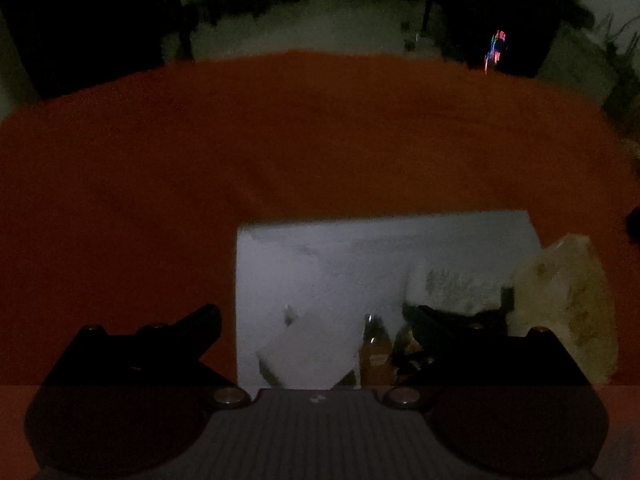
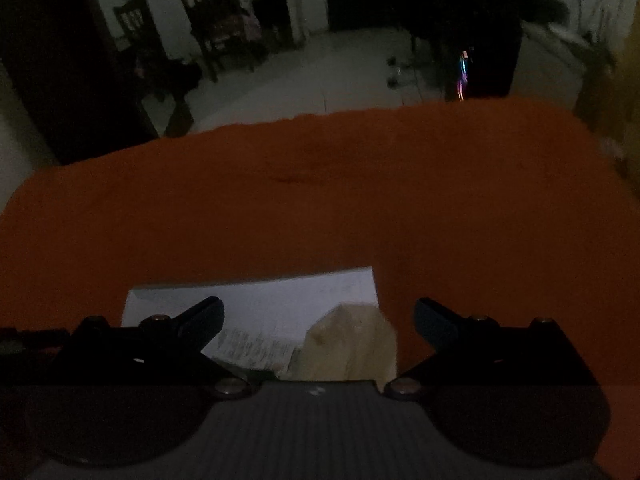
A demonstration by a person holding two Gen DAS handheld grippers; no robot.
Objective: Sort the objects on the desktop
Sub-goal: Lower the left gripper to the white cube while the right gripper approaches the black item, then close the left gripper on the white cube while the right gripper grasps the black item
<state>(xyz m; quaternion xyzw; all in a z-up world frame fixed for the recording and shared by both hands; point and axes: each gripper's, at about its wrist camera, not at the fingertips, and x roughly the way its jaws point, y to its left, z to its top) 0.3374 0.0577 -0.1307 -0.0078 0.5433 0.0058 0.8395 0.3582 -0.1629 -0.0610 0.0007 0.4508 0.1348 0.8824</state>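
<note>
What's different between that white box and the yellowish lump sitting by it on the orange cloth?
The white box is flat-sided with straight edges and sharp corners; the yellowish lump is irregular and crumpled-looking. The box is pale white-grey, the lump cream to yellow with darker blotches. The box takes up more of both views than the lump, which sits at its right edge. Both rest on the orange cloth. The dim light hides what the lump actually is.

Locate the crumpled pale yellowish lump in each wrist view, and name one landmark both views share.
Left wrist: pale lump at the right edge, beside the white sheet's right side.
Right wrist: pale lump at lower centre, between the open fingers.
Shared landmark: the white sheet on the orange cloth.
</note>
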